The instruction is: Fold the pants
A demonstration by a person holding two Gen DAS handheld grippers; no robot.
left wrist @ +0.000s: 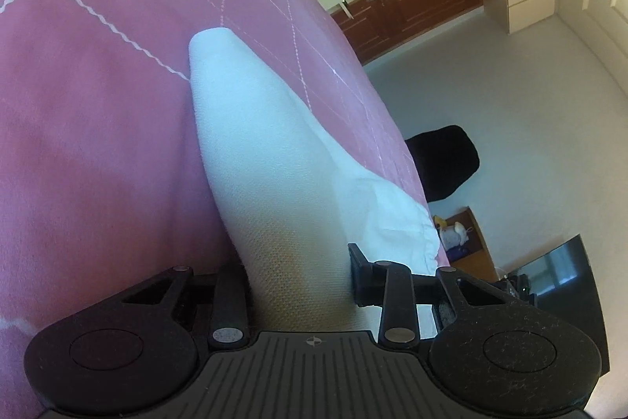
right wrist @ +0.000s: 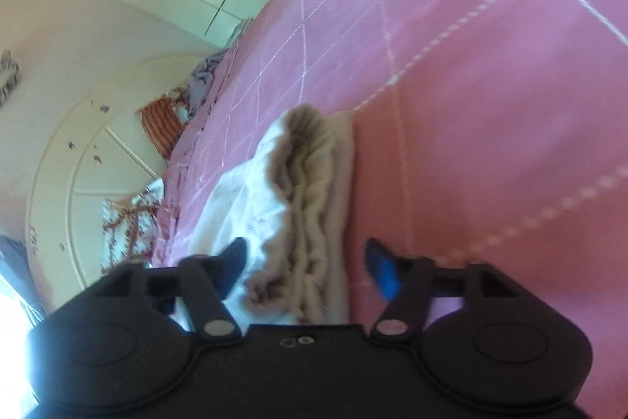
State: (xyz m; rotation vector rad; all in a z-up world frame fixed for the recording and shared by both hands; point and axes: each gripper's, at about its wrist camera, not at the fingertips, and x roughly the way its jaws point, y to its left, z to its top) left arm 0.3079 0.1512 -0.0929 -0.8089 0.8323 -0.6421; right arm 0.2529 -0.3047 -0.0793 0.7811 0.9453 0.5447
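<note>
White pants (left wrist: 255, 144) lie on a pink quilted bed cover (left wrist: 98, 105). In the left wrist view one folded leg runs away from me as a long tapering strip, and the gathered waistband bunches to its right. My left gripper (left wrist: 298, 273) is shut on the near end of that strip, with cloth filling the gap between the fingers. In the right wrist view the pants (right wrist: 314, 175) show their crumpled, ruffled waistband end. My right gripper (right wrist: 306, 262) stands open astride it. Its left finger (right wrist: 235, 254) rests over the white cloth, and its right, blue-padded finger (right wrist: 378, 268) stands clear above the pink cover (right wrist: 490, 105).
The bed's edge runs diagonally in the left wrist view; beyond it lie pale floor, a black chair (left wrist: 443, 160), a small wooden stand (left wrist: 467, 242) and a dark screen (left wrist: 557, 285). In the right wrist view, striped and patterned cloths (right wrist: 161, 128) lie at the bed's far edge.
</note>
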